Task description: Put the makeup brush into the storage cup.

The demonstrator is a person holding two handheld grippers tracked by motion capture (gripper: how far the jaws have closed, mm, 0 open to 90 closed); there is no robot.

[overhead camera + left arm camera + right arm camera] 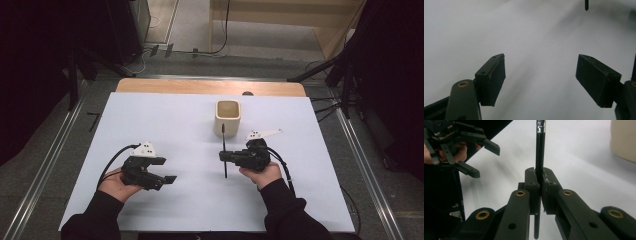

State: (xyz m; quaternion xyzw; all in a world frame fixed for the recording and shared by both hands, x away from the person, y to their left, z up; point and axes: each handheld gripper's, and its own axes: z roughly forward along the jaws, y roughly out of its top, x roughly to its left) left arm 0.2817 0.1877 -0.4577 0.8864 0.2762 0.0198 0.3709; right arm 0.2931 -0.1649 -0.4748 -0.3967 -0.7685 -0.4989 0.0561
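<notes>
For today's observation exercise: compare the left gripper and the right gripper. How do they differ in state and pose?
1. The left gripper is open with nothing between its jaws; the right gripper is shut on a black pen.
2. The left gripper sits at the table's left, away from the beige cup; the right gripper sits just in front of that cup.
Shared: both are black, hand-held, and carry a grey plate on top.

Black linked jaws with brass-ringed pivots were seen on both grippers (170, 179) (222, 156); black cables trailed, grey plates sat on top, and dark sleeves (95, 217) were worn.
</notes>
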